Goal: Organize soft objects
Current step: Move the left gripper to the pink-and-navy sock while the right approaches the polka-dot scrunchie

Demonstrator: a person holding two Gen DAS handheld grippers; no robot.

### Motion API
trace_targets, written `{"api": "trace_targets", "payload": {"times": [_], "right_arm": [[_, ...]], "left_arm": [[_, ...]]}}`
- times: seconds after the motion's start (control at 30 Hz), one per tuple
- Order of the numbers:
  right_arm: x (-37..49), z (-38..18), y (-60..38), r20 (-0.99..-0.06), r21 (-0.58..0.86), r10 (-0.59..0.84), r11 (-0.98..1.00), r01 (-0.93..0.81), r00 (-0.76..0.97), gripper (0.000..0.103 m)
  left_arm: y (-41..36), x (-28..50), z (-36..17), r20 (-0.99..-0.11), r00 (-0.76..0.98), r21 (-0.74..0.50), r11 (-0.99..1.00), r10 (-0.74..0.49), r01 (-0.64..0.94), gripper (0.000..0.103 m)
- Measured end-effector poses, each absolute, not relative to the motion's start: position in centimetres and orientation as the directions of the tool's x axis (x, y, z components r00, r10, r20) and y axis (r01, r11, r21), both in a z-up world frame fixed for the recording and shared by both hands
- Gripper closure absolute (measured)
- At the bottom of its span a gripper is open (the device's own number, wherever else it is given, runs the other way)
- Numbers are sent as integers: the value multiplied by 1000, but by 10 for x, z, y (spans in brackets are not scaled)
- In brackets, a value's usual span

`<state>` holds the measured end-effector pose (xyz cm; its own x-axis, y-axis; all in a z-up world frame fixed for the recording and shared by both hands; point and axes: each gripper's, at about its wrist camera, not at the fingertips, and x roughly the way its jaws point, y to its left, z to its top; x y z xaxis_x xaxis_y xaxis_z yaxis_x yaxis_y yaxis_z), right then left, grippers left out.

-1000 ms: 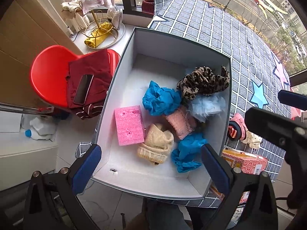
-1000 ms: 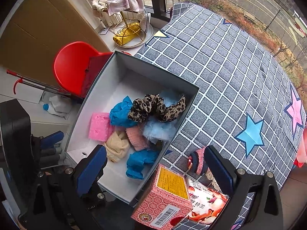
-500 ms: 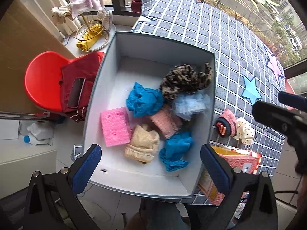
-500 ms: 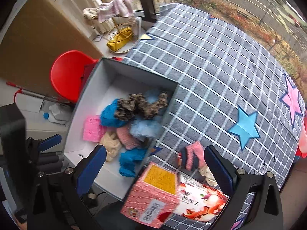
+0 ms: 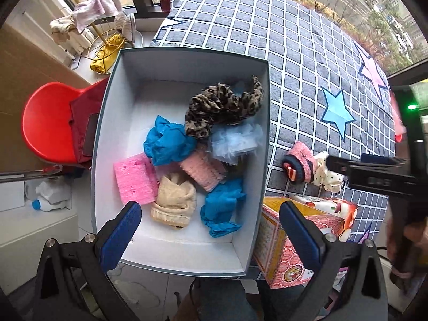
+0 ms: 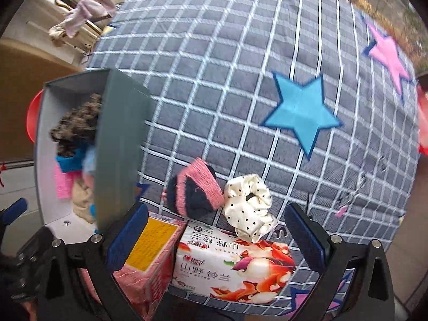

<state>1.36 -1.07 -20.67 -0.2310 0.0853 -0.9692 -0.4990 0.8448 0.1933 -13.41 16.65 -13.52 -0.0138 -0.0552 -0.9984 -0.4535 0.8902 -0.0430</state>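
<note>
The right tool (image 6: 214,236) is wide open and holds nothing. Its blue pads (image 6: 305,239) sit low in the frame, over the tissue pack (image 6: 235,264). The left tool (image 5: 211,236) is wide open too, and empty, at the bottom of its frame over the near end of the box (image 5: 256,123).

Just past the tissue pack, in the middle of the right view, lie the spotted scrunchie (image 6: 247,203) and the pink and dark sock (image 6: 195,190), touching each other on the checked cloth (image 6: 240,80).

I think the next job is to pick one up. Go down on the scrunchie slowly. Pinch its puffy middle, not the tissue pack. Then lift it to the box at the left, where the other soft things (image 5: 171,141) lie.
</note>
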Motion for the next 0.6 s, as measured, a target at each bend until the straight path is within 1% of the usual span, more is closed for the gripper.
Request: {"api": "trace_targets", "payload": {"times": [0.2,0.3,0.4,0.5,0.6], "right_arm": [[13,-242,-20,-970,170,63,870,-463,-236,0],[14,-254,-23,-953,228,108,872,-433,-283,0],[8,-265,-12,-950,251,118,840,-481,-290,0],[-4,-282,-6,-959,199,55,828,-525,-277,0],[-4,-293,-13,-966,146,9,843,-517,-258,0]], "left_arm": [[152,-125,-135,-998,-37,-29,912,-49,-409,0],[142,-115,-135,-998,-43,-18,924,-38,-382,0],[133,-105,-135,-998,-48,-18,929,-38,-370,0],[124,-95,-135,-998,-56,-14,938,-36,-347,0],[112,-84,-132,-998,-53,-10,948,-28,-319,0]]}}
